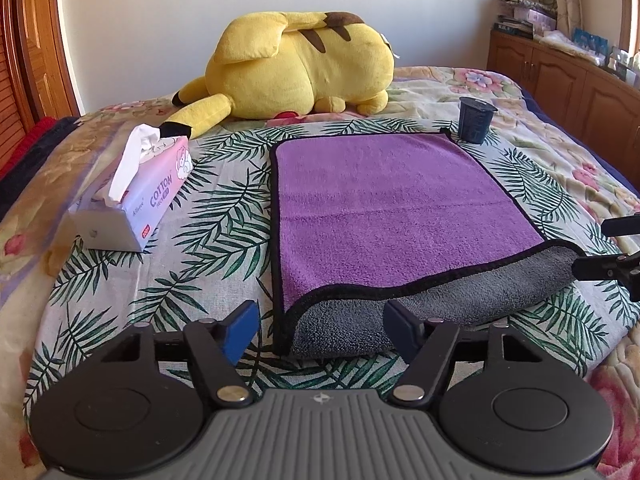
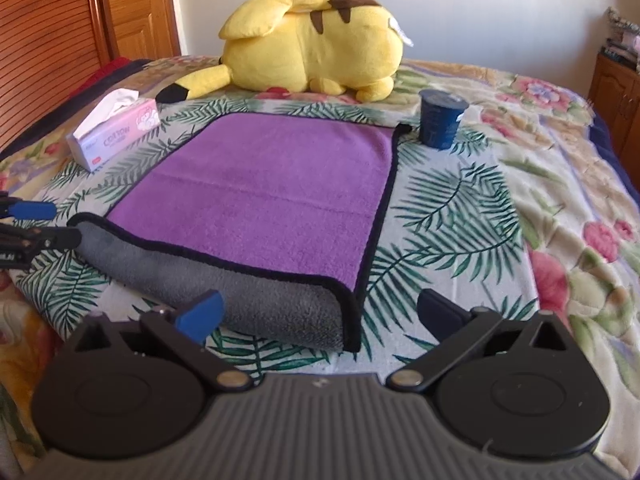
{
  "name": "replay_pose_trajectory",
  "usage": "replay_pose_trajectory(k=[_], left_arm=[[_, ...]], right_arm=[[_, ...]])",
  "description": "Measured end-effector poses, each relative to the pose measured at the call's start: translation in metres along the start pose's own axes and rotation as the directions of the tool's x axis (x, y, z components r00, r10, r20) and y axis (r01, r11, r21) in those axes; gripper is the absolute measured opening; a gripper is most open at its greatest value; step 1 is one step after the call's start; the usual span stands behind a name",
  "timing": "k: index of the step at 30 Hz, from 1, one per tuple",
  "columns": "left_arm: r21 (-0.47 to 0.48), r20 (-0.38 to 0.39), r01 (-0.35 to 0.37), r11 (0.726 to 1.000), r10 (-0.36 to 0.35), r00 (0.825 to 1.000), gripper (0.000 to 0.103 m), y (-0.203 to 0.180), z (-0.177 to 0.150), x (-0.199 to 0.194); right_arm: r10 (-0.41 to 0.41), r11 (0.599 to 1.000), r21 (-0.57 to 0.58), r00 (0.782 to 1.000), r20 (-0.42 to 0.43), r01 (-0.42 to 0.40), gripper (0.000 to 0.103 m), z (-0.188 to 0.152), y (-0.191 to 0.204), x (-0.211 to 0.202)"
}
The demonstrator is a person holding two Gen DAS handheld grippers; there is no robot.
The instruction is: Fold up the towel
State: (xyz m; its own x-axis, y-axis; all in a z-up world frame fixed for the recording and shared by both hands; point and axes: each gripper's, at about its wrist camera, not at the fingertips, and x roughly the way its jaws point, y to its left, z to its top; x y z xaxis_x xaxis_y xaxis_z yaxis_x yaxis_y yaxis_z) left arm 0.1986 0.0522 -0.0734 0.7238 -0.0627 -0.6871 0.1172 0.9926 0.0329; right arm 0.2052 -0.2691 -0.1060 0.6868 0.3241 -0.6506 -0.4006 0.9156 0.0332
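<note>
A purple towel with a black hem and a grey underside lies flat on the bed; it also shows in the right wrist view. Its near edge is turned over, showing a grey band. My left gripper is open and empty, astride the towel's near left corner. My right gripper is open and empty, astride the near right corner. The right gripper's fingers show at the right edge of the left wrist view; the left gripper's fingers show at the left edge of the right wrist view.
A yellow plush toy lies behind the towel. A tissue pack lies to the left. A dark blue cup stands at the towel's far right corner. The bed has a palm-leaf cover. Wooden cabinets stand at right.
</note>
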Motion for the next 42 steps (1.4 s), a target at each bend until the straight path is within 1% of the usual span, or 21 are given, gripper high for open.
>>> replay_pose_trajectory(k=[1,2,3,7,11,13,15,19,20,21,23,25,26,28,30,31,32,34,35,42], left_arm=[[-0.002,-0.004,0.004,1.0,-0.004,1.0,0.047,0.001,0.0,0.002],[-0.005,-0.008,0.007,1.0,-0.007,1.0,0.046,0.002,0.0,0.004],[-0.007,-0.011,0.009,1.0,-0.009,1.0,0.045,0.003,0.0,0.006],[-0.015,-0.032,0.021,1.0,-0.021,0.999,0.037,0.007,0.0,0.015],[-0.018,-0.044,0.029,0.999,-0.03,0.999,0.03,0.01,-0.001,0.02],[-0.018,-0.044,0.031,0.999,-0.032,0.999,0.024,0.01,-0.001,0.021],[-0.018,-0.046,0.03,0.999,-0.031,0.998,0.022,0.01,-0.002,0.022],[-0.025,-0.052,0.028,0.999,-0.029,0.998,0.021,0.012,-0.002,0.024],[-0.026,-0.055,0.026,0.999,-0.027,0.998,0.021,0.013,-0.002,0.025],[-0.027,-0.058,0.025,0.999,-0.026,0.998,0.021,0.013,-0.002,0.026],[-0.03,-0.064,0.026,0.999,-0.028,0.998,0.017,0.014,-0.003,0.027],[-0.035,-0.069,0.029,0.999,-0.031,0.997,0.004,0.015,-0.003,0.027],[-0.037,-0.07,0.033,0.999,-0.035,0.997,0.0,0.015,-0.003,0.027],[-0.041,-0.069,0.038,0.998,-0.041,0.997,0.0,0.015,-0.003,0.027],[-0.038,-0.064,0.038,0.999,-0.04,0.997,0.0,0.014,-0.004,0.025],[-0.037,-0.061,0.039,0.999,-0.042,0.997,0.0,0.014,-0.004,0.025],[-0.036,-0.059,0.039,0.999,-0.042,0.997,0.0,0.014,-0.003,0.024],[-0.031,-0.055,0.037,0.999,-0.039,0.998,0.0,0.013,-0.003,0.023],[-0.03,-0.052,0.038,0.999,-0.04,0.998,0.0,0.013,-0.004,0.023],[-0.033,-0.017,0.047,0.998,-0.047,0.999,0.0,0.012,0.001,0.014]], right_arm=[[0.004,1.0,-0.002,1.0,-0.006,-0.004,0.102,0.0,0.0,0.002],[0.005,1.0,-0.006,1.0,-0.009,-0.005,0.096,0.0,0.0,0.003],[0.008,1.0,-0.009,1.0,-0.014,-0.009,0.084,0.0,-0.001,0.005],[0.014,1.0,-0.004,0.999,-0.031,-0.014,0.078,0.001,-0.004,0.011],[0.02,1.0,0.0,0.999,-0.038,-0.02,0.069,0.0,-0.007,0.014],[0.024,1.0,-0.004,0.999,-0.044,-0.024,0.065,0.0,-0.008,0.015],[0.025,1.0,-0.007,0.998,-0.051,-0.025,0.061,0.0,-0.008,0.017],[0.038,0.999,-0.001,0.997,-0.068,-0.038,0.052,-0.002,-0.01,0.019],[0.039,0.999,0.001,0.997,-0.069,-0.04,0.049,-0.002,-0.011,0.019],[0.044,0.999,0.002,0.997,-0.07,-0.044,0.044,-0.002,-0.011,0.019],[0.048,0.999,0.003,0.996,-0.07,-0.048,0.038,-0.002,-0.011,0.018],[0.049,0.999,-0.001,0.996,-0.069,-0.049,0.03,-0.002,-0.011,0.018],[0.049,0.999,-0.002,0.996,-0.07,-0.049,0.025,-0.001,-0.011,0.018],[0.038,0.999,0.004,0.997,-0.072,-0.038,0.023,-0.001,-0.013,0.018],[0.04,0.999,0.013,0.997,-0.071,-0.039,0.018,-0.001,-0.015,0.018],[0.044,0.999,0.016,0.997,-0.071,-0.043,0.014,-0.001,-0.016,0.018],[0.041,0.999,0.014,0.997,-0.071,-0.04,0.008,-0.002,-0.016,0.018],[0.046,0.999,0.012,0.997,-0.069,-0.045,0.008,-0.002,-0.016,0.018],[0.051,0.999,0.01,0.996,-0.069,-0.05,0.004,-0.002,-0.016,0.018],[0.066,0.998,0.002,0.997,-0.049,-0.066,0.003,0.0,-0.015,0.014]])
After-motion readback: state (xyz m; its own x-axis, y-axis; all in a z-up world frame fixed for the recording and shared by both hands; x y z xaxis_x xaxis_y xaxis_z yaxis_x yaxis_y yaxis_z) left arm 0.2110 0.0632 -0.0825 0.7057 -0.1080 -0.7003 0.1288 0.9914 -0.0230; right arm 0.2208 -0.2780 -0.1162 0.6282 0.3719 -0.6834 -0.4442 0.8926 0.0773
